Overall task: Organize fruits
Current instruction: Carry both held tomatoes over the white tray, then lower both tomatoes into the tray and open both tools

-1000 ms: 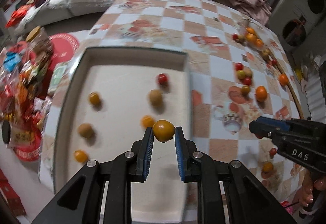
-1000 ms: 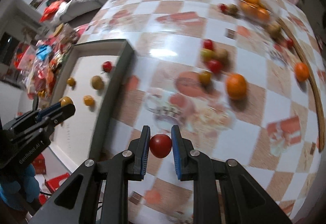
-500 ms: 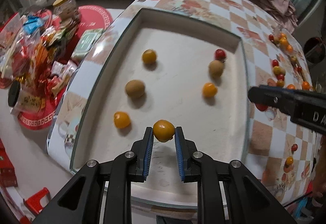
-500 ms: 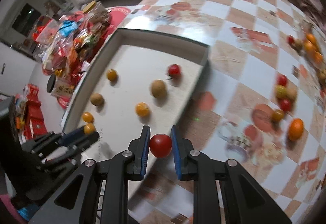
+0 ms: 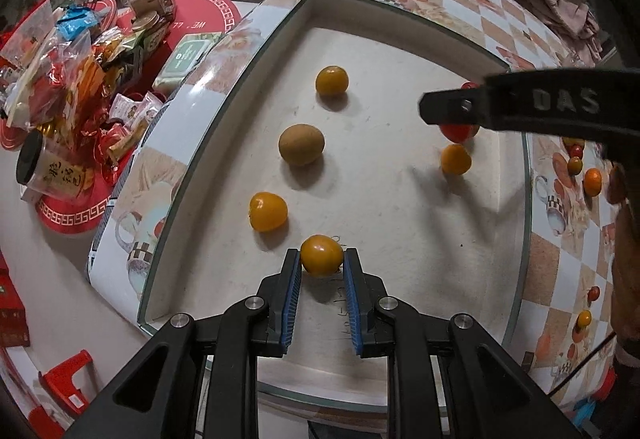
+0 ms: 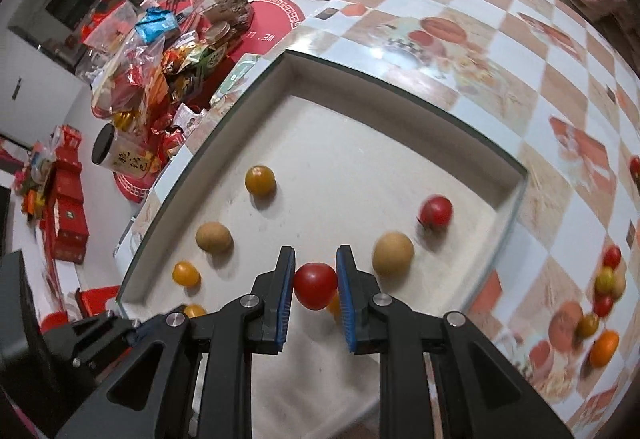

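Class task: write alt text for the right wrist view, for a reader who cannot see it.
The right gripper clamps a red tomato above a white tray holding two brown fruits, yellow tomatoes and another red tomato. More fruit lies right on the checkered tablecloth.

Black fingers (image 5: 291, 279), blue ribbed pads.

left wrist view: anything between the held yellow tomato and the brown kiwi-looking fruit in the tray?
Yes. In the left wrist view an orange-yellow tomato lies between the held yellow tomato and the brown fruit, slightly left of the line.
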Demonstrator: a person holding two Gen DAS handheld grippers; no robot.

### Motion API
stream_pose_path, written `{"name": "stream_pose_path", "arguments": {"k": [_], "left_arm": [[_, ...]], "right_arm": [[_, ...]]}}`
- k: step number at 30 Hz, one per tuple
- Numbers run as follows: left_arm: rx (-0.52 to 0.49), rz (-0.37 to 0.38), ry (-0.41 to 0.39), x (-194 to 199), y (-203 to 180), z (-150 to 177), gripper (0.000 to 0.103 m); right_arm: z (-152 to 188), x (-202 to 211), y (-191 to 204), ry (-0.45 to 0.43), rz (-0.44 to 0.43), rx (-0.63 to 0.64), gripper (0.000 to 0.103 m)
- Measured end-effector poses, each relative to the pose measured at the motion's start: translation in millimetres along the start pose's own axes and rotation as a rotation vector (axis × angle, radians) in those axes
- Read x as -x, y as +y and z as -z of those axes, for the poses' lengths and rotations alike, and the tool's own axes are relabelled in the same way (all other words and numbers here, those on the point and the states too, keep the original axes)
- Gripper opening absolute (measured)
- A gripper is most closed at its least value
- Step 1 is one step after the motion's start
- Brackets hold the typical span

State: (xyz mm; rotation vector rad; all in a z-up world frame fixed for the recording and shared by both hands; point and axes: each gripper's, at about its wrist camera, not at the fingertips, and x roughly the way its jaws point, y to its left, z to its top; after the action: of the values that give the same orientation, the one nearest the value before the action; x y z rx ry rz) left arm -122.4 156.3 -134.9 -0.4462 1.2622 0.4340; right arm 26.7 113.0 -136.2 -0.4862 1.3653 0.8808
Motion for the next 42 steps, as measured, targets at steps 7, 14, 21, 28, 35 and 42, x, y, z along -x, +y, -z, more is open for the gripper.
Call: {"name": "stream_pose_path", "arguments": {"k": [7,14,21,28,35,42], "left_arm": [[0.006,0.001,0.008,-4,3,-2,0.023],[-0.006,-0.005,0.010,-5,1,-4,0.023],[-0.030,-0.024,0.009,-6,-3,-4,0.023],[-0.092,-0.047,-0.029,0,-13,0,0.068],[-0.102,-0.054,-0.037,4,-13,-4,0.069],[-0.125,-0.066,-0.018,5,-16,-6,0.069]], "right_arm": [[-10,-18,6,0.014,0.043,0.038,0.023],[-13,-31,10,0.018,0.095,0.081,0.023],[-11,-32,15,0.006,0.118,0.121,0.024],[-14,-32,15,0.014,0.087,0.109,0.037],[-14,-29,11,0.013,0.078,0.084,0.057],[-18,0,3,-0.052,0.015,0.013,0.080]]}}
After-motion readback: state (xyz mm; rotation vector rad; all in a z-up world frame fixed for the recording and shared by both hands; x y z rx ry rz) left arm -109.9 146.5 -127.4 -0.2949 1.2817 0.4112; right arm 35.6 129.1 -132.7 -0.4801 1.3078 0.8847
